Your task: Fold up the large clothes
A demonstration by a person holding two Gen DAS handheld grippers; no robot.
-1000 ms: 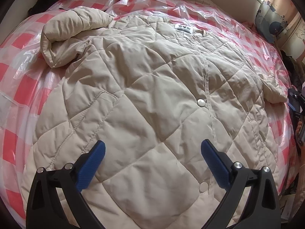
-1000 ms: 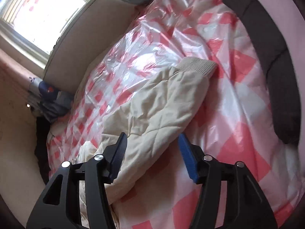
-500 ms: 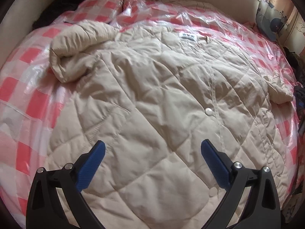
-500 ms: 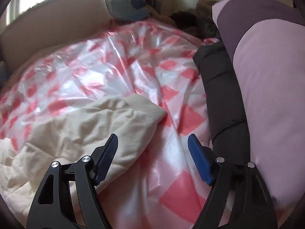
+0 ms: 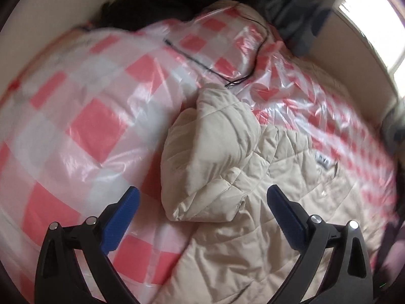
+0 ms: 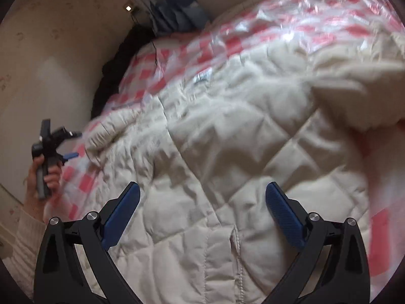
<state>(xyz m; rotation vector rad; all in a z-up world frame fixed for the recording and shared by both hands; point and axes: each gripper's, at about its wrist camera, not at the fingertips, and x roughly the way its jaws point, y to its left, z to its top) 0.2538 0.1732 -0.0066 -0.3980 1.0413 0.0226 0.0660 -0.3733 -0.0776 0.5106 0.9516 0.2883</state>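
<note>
While both my grippers hang over the bed [image 5: 76, 116], neither one has hold of anything. The left gripper [image 5: 202, 202] has its blue fingers [image 5: 121, 217] spread wide, and nothing is pinched between them; the folded-over sleeve [image 5: 210, 157] of the coat [image 5: 265, 228] lies below, in the gap as the left wrist view frames it. That sleeve lies doubled on itself at the coat's edge, next to bare checked plastic sheet. A thin black cable [image 5: 215, 68] runs across the sheet beyond the sleeve.

My right gripper [image 6: 202, 202] has just been opening and now stands wide apart, with nothing between its fingers [image 6: 283, 215]; only the quilted front of the coat [image 6: 227, 152] shows beneath. The coat is spread across the bed, its label [image 5: 322, 162] near the far edge. In the right wrist view I see my left hand [image 6: 48, 174] holding the left gripper [image 6: 72, 144] off the coat's far side, beside the sleeve [image 6: 111, 131]. Both views are blurred.
</note>
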